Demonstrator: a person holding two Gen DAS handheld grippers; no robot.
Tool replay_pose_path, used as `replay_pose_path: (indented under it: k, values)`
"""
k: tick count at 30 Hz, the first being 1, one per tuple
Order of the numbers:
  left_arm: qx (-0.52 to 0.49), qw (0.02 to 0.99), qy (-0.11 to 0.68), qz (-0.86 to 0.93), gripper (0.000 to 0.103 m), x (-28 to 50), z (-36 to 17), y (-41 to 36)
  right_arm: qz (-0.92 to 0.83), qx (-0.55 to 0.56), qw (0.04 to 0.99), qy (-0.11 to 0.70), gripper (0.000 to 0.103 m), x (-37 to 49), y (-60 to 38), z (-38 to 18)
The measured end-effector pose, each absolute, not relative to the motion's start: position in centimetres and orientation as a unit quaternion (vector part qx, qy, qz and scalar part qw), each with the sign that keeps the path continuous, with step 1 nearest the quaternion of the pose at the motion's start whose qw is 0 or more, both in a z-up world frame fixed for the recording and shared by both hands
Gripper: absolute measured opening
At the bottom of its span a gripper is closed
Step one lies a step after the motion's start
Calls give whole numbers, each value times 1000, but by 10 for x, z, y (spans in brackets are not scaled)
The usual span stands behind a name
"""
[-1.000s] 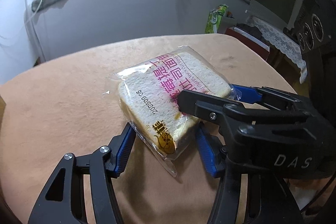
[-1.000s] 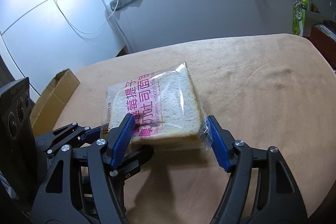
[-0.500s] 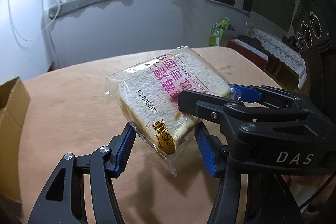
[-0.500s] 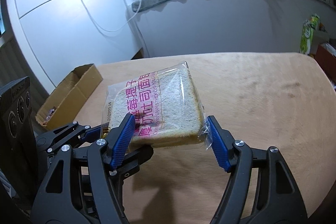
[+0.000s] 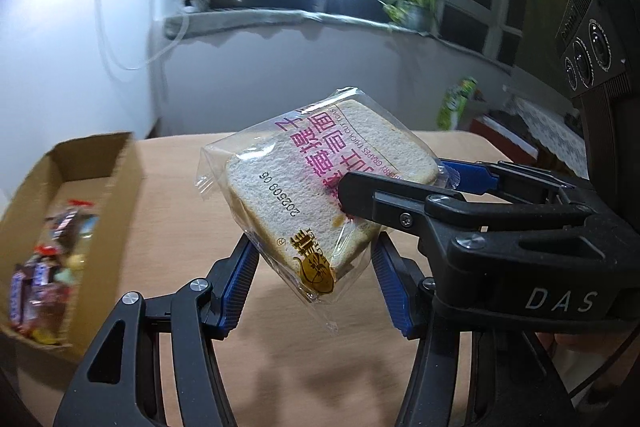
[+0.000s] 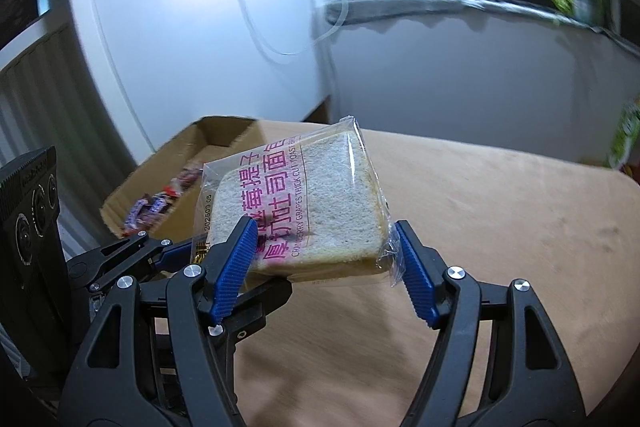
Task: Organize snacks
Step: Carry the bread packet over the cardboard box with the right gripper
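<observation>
Both the left gripper [image 5: 316, 281] and right gripper [image 6: 326, 259] clamp the bread [image 5: 320, 183] above the table [image 5: 180, 227]; box [image 5: 48, 227] at nine o'clock.

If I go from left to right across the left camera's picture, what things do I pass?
Cardboard box with candy inside → bagged bread → right gripper reaching in → green packet far back.

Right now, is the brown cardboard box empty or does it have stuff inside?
Not empty. The open brown cardboard box holds wrapped candy bars; how full it is, cannot tell.
</observation>
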State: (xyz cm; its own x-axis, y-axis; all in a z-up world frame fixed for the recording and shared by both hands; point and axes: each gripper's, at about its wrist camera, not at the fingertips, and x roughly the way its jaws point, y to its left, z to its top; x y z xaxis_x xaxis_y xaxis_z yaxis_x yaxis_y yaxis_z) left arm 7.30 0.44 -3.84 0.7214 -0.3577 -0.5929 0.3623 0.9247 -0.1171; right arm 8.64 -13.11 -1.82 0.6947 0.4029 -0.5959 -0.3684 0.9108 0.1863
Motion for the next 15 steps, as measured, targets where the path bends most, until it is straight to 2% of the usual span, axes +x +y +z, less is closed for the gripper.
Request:
replay_pose_path:
  k: [15]
  values:
    - [-31,956,282,-76,57,64,-22,114,318,-29,898,301,72,99,0,7]
